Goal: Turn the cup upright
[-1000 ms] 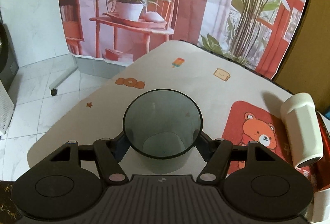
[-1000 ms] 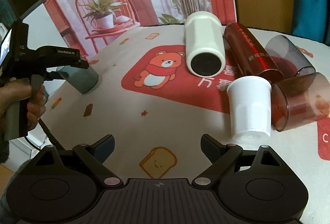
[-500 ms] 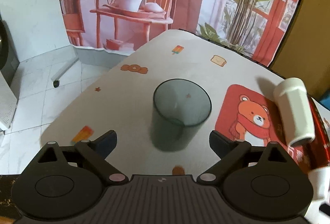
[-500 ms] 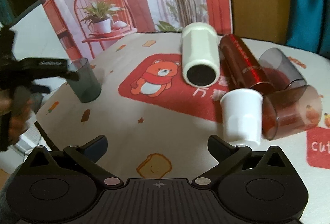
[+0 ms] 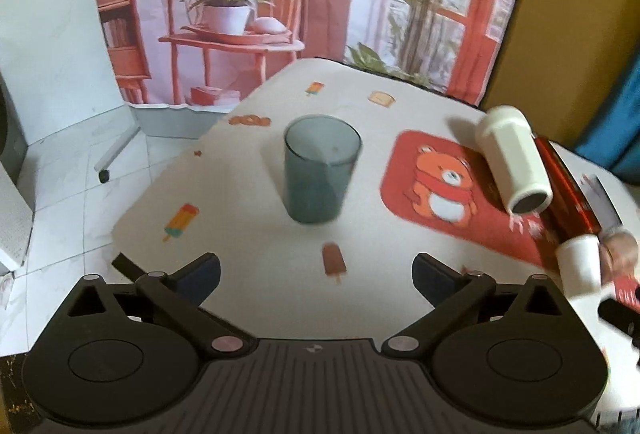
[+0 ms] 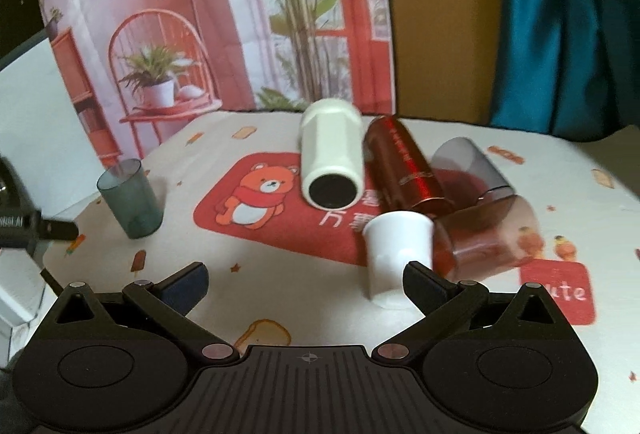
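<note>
While our left gripper [image 5: 316, 270] hangs with its jaws spread wide and nothing between them, the grey cup [image 5: 320, 170] stands upright on the tablecloth [image 5: 248, 218] just ahead of it, mouth up, clear of both fingers. We judge that one cup is done and released.

Over on the right, our right gripper [image 6: 306, 280] is also open wide and empty, and the small white cup [image 6: 396, 254] sits right at its right finger — mouth up and slightly tilted as far as we can tell, though blur makes it hard to be sure.

Beyond it lie the ones that need work: the brown tinted cup [image 6: 488, 234] on its side touching the white one, the red bottle [image 6: 404, 166] and the white tumbler [image 6: 332, 158] lying down side by side on the red bear mat [image 6: 256, 210], and a clear grey cup [image 6: 468, 162] toppled further back.

Next, we reckon, comes a fallen cup — the jaws must straddle its wall, close, then rotate it onto its base.
</note>
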The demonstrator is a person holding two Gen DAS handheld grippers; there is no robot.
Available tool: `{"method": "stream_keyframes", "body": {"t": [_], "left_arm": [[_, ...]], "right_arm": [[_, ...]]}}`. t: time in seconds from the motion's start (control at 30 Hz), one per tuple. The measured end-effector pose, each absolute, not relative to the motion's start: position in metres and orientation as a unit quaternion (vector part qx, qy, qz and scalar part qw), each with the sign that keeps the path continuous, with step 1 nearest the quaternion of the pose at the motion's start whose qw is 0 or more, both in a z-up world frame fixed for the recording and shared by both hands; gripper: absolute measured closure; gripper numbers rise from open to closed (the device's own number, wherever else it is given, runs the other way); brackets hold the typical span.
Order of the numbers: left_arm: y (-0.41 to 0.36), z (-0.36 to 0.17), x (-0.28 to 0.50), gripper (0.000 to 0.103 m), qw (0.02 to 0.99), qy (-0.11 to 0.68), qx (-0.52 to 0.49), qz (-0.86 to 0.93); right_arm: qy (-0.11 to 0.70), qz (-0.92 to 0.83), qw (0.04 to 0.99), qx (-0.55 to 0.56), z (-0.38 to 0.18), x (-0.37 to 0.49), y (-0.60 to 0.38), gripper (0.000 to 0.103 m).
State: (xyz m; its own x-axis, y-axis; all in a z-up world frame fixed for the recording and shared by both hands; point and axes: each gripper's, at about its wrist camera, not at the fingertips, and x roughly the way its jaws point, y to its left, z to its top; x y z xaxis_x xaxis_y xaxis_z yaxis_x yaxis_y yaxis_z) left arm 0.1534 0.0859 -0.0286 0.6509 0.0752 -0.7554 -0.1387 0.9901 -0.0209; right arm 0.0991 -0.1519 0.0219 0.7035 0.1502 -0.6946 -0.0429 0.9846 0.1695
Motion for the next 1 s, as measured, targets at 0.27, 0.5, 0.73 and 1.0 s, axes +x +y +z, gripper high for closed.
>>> {"method": "stream_keyframes", "body": {"t": [0.27,0.5,0.73,1.0], "left_arm": [[0.077,-0.025,0.113,0.0,0.916,0.398,-0.021,0.044],[0.067,-0.023,0.078,0.0,0.922,0.387,-0.015,0.031],[0.057,-0.017,0.056,0.0,0.925,0.379,-0.009,0.025],[0.05,-0.01,0.045,0.0,0.932,0.36,-0.007,0.026]], "right_arm": [[0.356,0.018,0.931,0.072,0.037,0.06,-0.156,0.0],[0.345,0.002,0.936,0.073,0.044,0.034,-0.159,0.0],[0.333,-0.002,0.941,0.067,0.054,0.018,-0.157,0.0],[0.328,-0.009,0.942,0.069,0.055,0.015,-0.159,0.0]]}}
